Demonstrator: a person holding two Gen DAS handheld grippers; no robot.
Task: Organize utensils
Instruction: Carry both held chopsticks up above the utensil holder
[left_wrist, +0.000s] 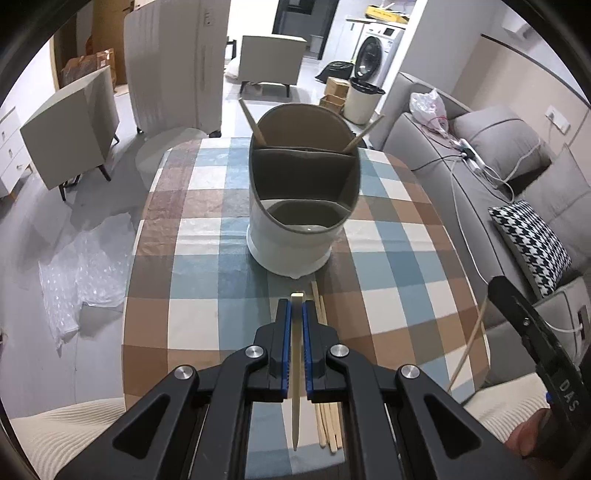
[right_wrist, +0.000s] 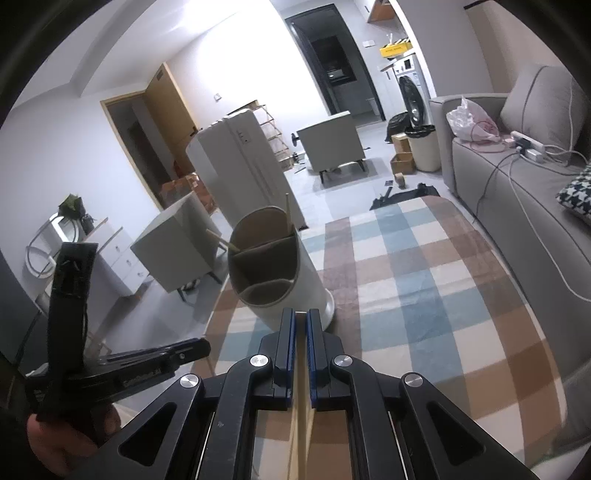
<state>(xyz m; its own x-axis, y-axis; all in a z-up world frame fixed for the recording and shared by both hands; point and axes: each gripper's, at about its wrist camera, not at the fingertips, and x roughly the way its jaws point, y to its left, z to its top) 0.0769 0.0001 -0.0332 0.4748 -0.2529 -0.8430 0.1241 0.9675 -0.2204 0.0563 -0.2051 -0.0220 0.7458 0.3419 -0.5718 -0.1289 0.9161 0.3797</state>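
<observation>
**Both grippers clamp a chopstick before the holder**

Nearest, the left gripper (left_wrist: 297, 308) is clenched on a pale chopstick (left_wrist: 296, 369), its long axis running near to far, blunt end toward the holder, tip toward the camera. Loose chopsticks (left_wrist: 327, 417) lie just right of it on the checked tablecloth (left_wrist: 207, 258). The right gripper (right_wrist: 301, 319) grasps another chopstick (right_wrist: 301, 424) lengthwise. Farther off stands the white utensil holder (left_wrist: 291, 251), two sticks (left_wrist: 252, 122) leaning in its far compartment.

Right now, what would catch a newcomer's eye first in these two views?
The white utensil holder at the middle of the checked tablecloth, two chopsticks leaning out of its back compartment. Next, the left gripper shut on a pale chopstick above loose chopsticks on the cloth. The right gripper likewise clamps a pale stick.
</observation>
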